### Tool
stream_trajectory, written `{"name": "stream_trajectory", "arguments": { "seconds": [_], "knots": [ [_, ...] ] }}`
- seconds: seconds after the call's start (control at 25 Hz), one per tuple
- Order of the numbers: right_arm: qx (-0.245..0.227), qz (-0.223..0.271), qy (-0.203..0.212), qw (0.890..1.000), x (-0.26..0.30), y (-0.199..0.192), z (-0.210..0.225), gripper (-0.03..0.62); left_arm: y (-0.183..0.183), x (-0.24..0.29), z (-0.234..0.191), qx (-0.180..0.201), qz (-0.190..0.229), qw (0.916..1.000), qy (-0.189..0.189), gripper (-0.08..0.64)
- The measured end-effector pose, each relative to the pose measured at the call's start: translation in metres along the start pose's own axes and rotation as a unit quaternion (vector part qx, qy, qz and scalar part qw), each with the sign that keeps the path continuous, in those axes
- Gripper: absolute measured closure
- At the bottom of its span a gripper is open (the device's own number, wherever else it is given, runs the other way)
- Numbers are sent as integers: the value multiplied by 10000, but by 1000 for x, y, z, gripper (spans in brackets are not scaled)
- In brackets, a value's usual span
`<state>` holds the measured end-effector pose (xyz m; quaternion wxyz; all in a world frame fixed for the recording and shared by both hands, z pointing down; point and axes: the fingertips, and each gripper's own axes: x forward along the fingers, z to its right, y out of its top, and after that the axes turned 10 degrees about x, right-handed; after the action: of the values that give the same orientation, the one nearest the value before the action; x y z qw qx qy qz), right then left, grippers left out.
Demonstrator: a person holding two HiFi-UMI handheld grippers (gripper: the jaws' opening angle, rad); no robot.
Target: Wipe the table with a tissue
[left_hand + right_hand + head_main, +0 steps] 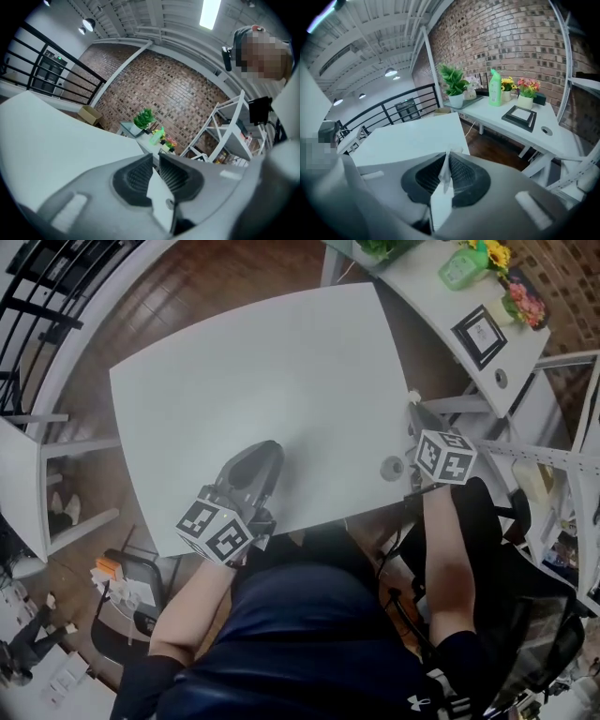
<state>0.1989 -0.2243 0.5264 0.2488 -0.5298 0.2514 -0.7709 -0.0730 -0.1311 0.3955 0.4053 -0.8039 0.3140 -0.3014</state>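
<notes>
The white table (262, 371) fills the middle of the head view. My left gripper (269, 450) lies low over its front part, jaws shut with nothing between them; in the left gripper view the left gripper (155, 160) points across the bare tabletop (56, 136). My right gripper (413, 407) hovers at the table's right edge, shut on a small white tissue (412, 397). The right gripper view shows that tissue (444, 174) as a thin crumpled strip pinched between the ribbed pads of the right gripper (446, 157), with the table (412, 138) beyond.
A grey round cap (392, 468) sits in the tabletop near the right gripper. A second white table (441, 310) at the upper right carries a green bottle (459, 268), flowers (525, 304) and a framed picture (480, 334). White shelving (562, 456) stands at the right, black railing (47, 287) at the upper left.
</notes>
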Motion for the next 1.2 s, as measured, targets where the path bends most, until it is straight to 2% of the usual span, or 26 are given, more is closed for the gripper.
{"name": "stream_trajectory", "arguments": {
  "seconds": [0.12,0.24,0.44,0.64,0.84,1.2],
  "knots": [
    [157,422,197,9988,-37,14,-17,565,12,2,15,113,110,9996,-221,515],
    [473,984,477,9929,-80,30,-39,565,21,-2,32,215,298,9983,-450,515],
    [764,1980,1007,9720,-152,51,-82,565,38,-13,55,388,572,9952,-689,516],
    [830,2579,1378,9527,-209,49,-125,565,49,-33,71,544,757,9929,-739,520],
    [633,2870,1607,9422,-245,46,-170,565,62,-58,82,624,962,9907,-731,523],
    [165,2965,1876,9363,-263,28,-222,565,69,-85,100,756,1013,9892,-746,523]
  ]
}}
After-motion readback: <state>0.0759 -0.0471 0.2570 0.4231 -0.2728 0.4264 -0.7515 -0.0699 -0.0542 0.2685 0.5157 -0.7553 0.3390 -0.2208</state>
